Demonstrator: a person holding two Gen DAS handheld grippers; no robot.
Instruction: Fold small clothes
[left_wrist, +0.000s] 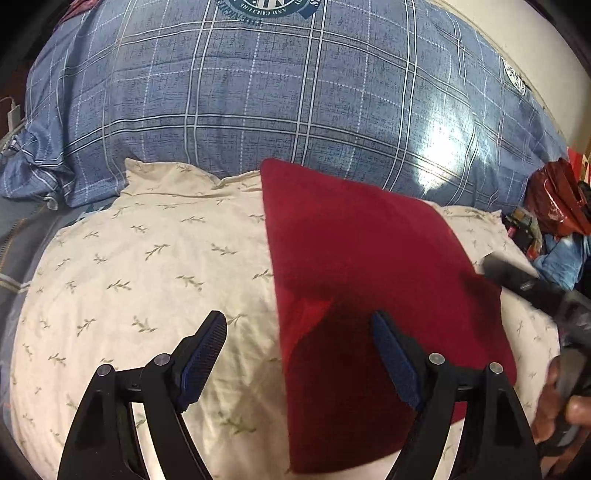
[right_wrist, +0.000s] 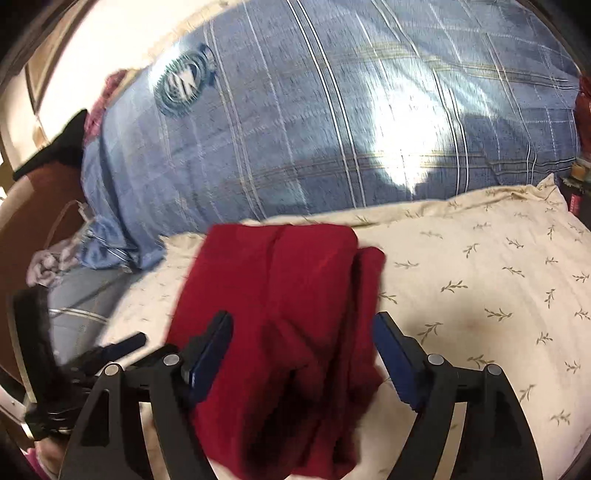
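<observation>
Nearest the lens in the right wrist view, the right claw (right_wrist: 303, 354) is seen spread wide and grasping nothing, its two blue pads standing either side of the near end of a folded red garment (right_wrist: 291, 314). The garment is laid on a cream pillow (right_wrist: 480, 280) printed with small leaf sprigs, and its long axis is seen running away from the claw toward the far edge of the pillow, so that the cloth lies straight ahead and slightly left of centre. Whether the pads touch the fabric cannot be told through the motion blur.

In the left wrist view, the left claw (left_wrist: 299, 350) is likewise held released and empty. Only its right-hand finger is set over the red garment (left_wrist: 369, 277); the other hangs above bare cream pillow (left_wrist: 147, 258) to the garment's left. The garment's left edge is seen passing between the two fingers.

The right claw is judged the better centred on the cloth for any next pinch or press.

Beyond the pillow, a blue plaid quilt (left_wrist: 295, 92) bearing a round crest is spread across the bed, and a red bag (left_wrist: 554, 199) is glimpsed past the pillow's right corner.
</observation>
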